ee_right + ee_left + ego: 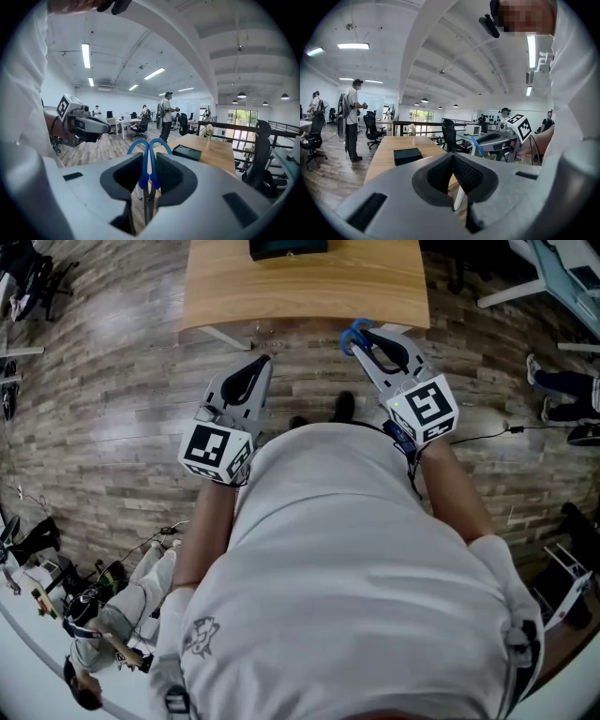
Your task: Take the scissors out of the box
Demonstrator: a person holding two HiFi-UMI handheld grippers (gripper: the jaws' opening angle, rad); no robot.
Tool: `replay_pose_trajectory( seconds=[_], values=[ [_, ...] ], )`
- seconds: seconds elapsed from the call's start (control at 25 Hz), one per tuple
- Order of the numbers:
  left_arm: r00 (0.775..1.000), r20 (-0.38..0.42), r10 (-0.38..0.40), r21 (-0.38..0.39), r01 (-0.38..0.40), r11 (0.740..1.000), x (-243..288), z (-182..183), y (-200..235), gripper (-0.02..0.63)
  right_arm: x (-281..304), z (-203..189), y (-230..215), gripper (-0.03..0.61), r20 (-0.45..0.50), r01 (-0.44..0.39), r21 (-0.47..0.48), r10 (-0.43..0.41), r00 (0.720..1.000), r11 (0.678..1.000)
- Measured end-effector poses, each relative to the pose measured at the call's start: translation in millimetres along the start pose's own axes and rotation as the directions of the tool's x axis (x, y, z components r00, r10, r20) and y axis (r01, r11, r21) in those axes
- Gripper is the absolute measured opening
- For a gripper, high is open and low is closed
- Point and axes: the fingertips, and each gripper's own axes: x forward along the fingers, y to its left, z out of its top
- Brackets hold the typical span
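Well, my right gripper (149, 182) is pinching the scissors (144, 169). Its ribbed black pads press on the two blue plastic handle stems, with the rounded loops poking out past the jaw tips and the grey metal blades running back toward the gripper body. Seen from the head view, the scissors (354, 335) are outside the box (288, 247) and well apart from it, held in the right gripper (368, 337) over the grey-brown plank floor (112, 381), just short of the table's (300, 292) near edge. The box is dark, flat and rectangular, and sits on smooth pale wood. My left gripper (453, 174) has its pads pressed together with nothing between them – matte grey shell, black textured lining. Each gripper carries a cube (217, 451) of black-and-white square markers (patterns only, nothing I can read as words).
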Motion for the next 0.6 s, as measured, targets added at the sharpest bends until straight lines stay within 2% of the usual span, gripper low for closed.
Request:
replay_pose_trajectory(
  seconds=[0.4,0.6],
  values=[
    [0.999,0.034,-0.013,0.006,0.013,1.000,-48.5,-3.9,15.0,0.005,-1.2,5.7,52.9,0.094,0.021,0.038,-0.002,-0.038,0.999,0.999],
    [0.999,0.047,-0.015,0.004,0.015,1.000,-64.3,-7.9,17.3,0.005,-4.9,7.0,74.9,0.095,0.034,0.030,-0.010,-0.029,0.999,1.000]
  ],
)
